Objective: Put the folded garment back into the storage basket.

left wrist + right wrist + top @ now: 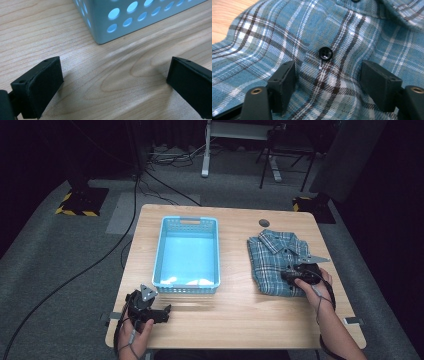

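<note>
A folded blue plaid shirt lies on the right half of the wooden table, collar toward the far side. My right gripper rests low on the shirt's near right part. In the right gripper view its jaws stand apart with the plaid cloth lying flat between them, just below a black button. My left gripper sits at the near left of the table, open, with bare wood between its jaws.
A light blue perforated basket stands left of the shirt, and its near corner lies just ahead of the left gripper. A small dark round spot marks the table's far edge. Cables and stands sit on the floor beyond.
</note>
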Available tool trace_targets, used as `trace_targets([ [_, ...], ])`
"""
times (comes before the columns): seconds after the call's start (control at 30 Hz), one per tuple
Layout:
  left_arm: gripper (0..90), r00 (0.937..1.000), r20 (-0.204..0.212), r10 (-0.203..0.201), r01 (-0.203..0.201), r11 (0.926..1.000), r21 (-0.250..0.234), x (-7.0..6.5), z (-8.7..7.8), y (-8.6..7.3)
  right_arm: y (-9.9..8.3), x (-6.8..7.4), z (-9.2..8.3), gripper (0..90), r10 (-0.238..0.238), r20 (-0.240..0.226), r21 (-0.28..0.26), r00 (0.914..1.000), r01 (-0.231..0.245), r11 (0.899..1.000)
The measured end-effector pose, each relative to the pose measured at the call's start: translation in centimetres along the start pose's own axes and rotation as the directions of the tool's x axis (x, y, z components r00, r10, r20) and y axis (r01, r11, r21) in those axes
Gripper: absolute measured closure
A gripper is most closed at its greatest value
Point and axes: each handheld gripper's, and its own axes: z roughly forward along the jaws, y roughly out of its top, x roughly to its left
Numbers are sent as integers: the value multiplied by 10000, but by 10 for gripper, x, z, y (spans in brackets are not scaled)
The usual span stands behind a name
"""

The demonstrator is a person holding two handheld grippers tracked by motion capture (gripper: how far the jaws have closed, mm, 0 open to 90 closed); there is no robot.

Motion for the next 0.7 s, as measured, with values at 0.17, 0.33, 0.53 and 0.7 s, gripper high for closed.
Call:
trace_targets([
  [0.17, 2, 10000, -2, -1, 1, 10000, -2, 0, 0, 0, 0, 0, 0, 383, 212, 24, 94, 9998, -212, 9997],
  [0.33, 3, 10000, -1, -1, 1, 10000, -1, 0, 0, 0, 3, 4, -3, 572, 60, 237, 283, 9997, -67, 9996],
  [0.53, 2, 10000, 1, -6, 6, 10000, -3, 0, 0, 0, 6, 11, -7, 751, -261, 587, 452, 9979, 234, 9987],
  [0.7, 3, 10000, -1, -2, 2, 10000, -3, 0, 0, 0, 6, 10, -9, 780, 178, 503, 346, 9986, -196, 9992],
])
